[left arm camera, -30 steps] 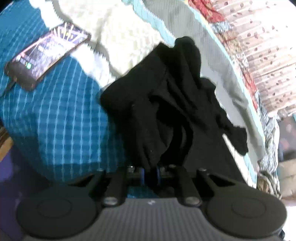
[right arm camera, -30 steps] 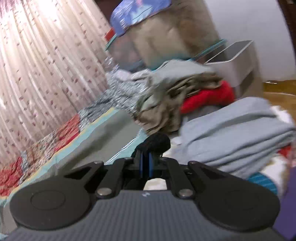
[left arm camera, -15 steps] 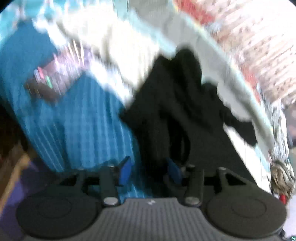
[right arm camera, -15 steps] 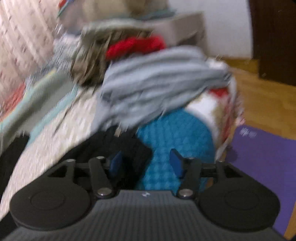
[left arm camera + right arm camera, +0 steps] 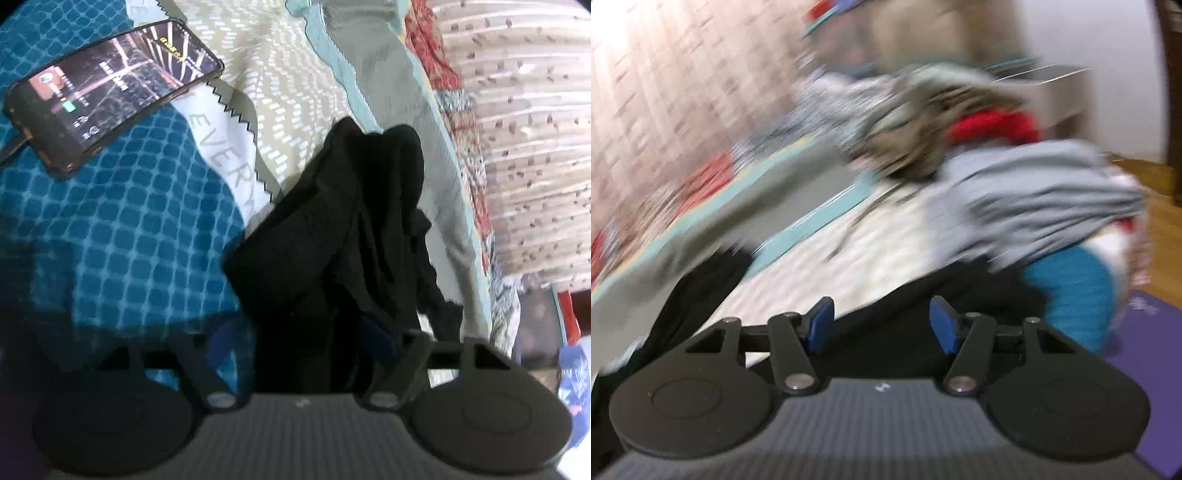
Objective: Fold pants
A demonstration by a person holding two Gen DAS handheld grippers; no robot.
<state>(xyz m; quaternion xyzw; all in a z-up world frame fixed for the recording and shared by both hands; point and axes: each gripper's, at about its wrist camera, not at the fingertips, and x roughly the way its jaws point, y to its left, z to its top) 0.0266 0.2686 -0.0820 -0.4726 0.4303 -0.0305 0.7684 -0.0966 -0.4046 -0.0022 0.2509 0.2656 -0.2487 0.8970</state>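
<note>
Black pants, phone left view, grey clothes right view

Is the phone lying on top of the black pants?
No, the phone lies on the blue blanket, apart from the black pants.

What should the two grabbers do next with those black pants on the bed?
Probably close both on the cloth. The black pants lie bunched on the bed, not folded yet. The left hand-held gripper is closing, with dark fabric between its pads. The right hand-held gripper is open over another edge of the pants. Gripping two spots would let them spread flat.
</note>
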